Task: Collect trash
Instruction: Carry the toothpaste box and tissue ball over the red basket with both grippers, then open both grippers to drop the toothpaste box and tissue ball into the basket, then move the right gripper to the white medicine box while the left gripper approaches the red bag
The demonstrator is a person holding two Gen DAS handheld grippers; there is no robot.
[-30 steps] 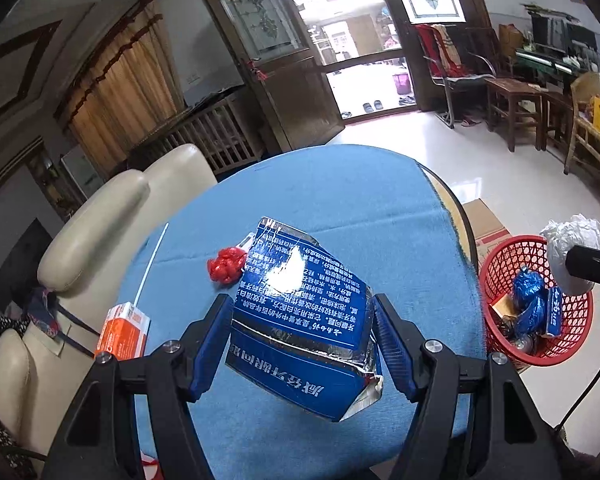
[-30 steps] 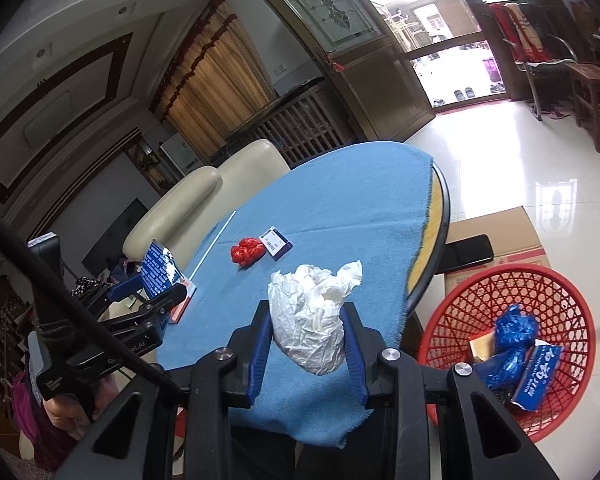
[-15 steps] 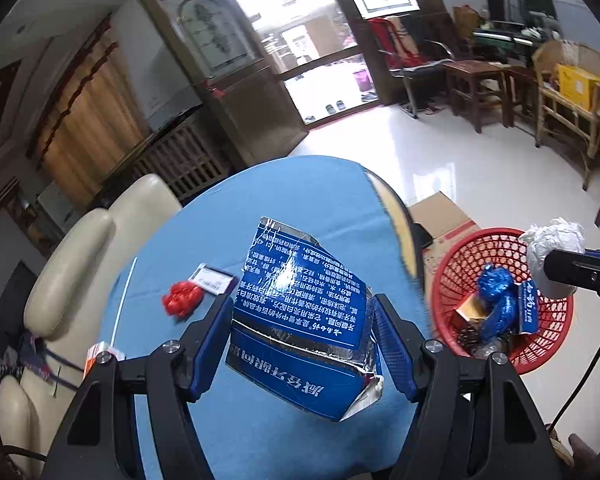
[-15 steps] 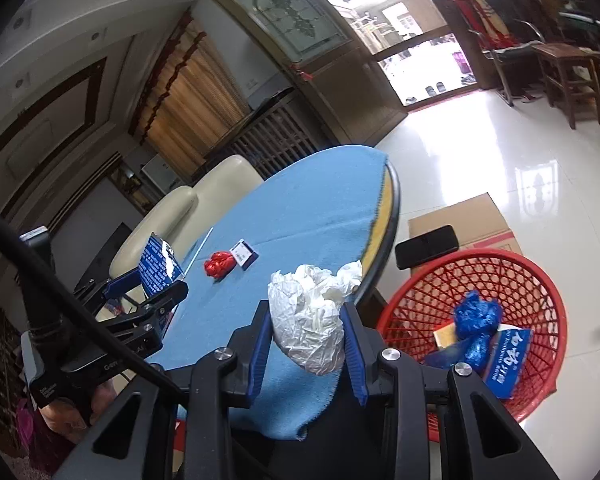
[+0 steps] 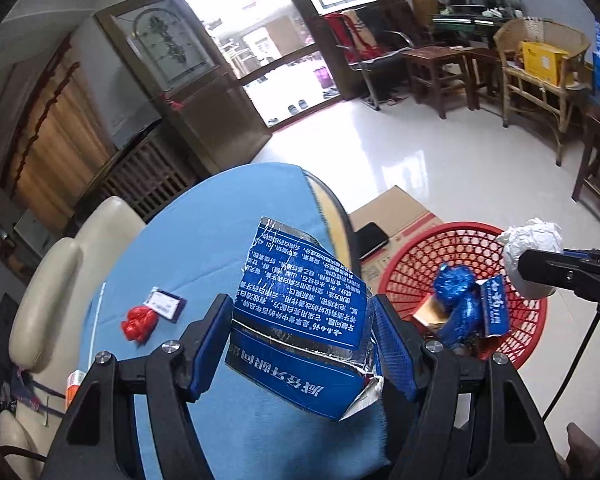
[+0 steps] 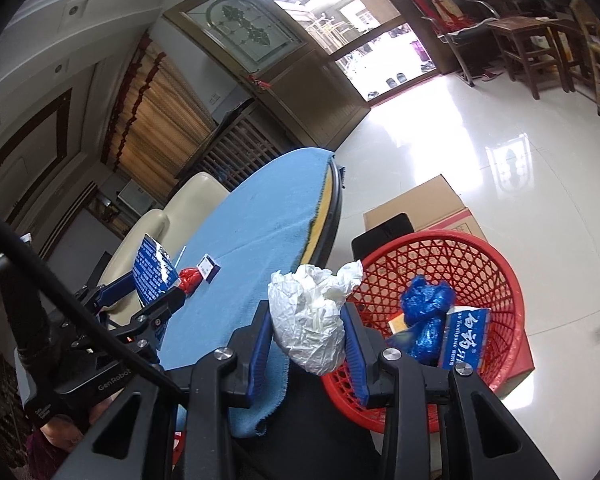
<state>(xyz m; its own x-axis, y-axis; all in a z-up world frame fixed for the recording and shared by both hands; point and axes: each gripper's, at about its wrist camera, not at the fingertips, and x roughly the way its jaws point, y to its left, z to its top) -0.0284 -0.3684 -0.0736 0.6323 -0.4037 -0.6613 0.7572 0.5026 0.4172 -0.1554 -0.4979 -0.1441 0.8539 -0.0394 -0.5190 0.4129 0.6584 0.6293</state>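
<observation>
My left gripper (image 5: 302, 338) is shut on a crushed blue carton (image 5: 300, 316) with silver edges, held above the blue-clothed round table (image 5: 219, 216). My right gripper (image 6: 308, 334) is shut on a crumpled white paper ball (image 6: 312, 320), at the near rim of the red basket (image 6: 496, 280) on the floor. The left wrist view shows that paper ball (image 5: 534, 242) over the basket's (image 5: 412, 256) far right rim. Inside the basket lie a blue crumpled bag (image 6: 426, 304) and a blue-white box (image 6: 464, 336). A red wrapper (image 5: 139, 322) and a small dark card (image 5: 164, 305) rest on the table.
A cardboard box (image 6: 424, 204) with a black phone (image 5: 372, 236) on it stands behind the basket. Cream chairs (image 5: 51, 280) flank the table's left side. An orange-white pack (image 5: 75, 382) sits at the table's left edge. Wooden furniture stands far right across the shiny floor.
Both grippers have swung right toward the red basket, keeping their loads. The basket now looms larger in both views, and the paper ball hangs at its rim.
</observation>
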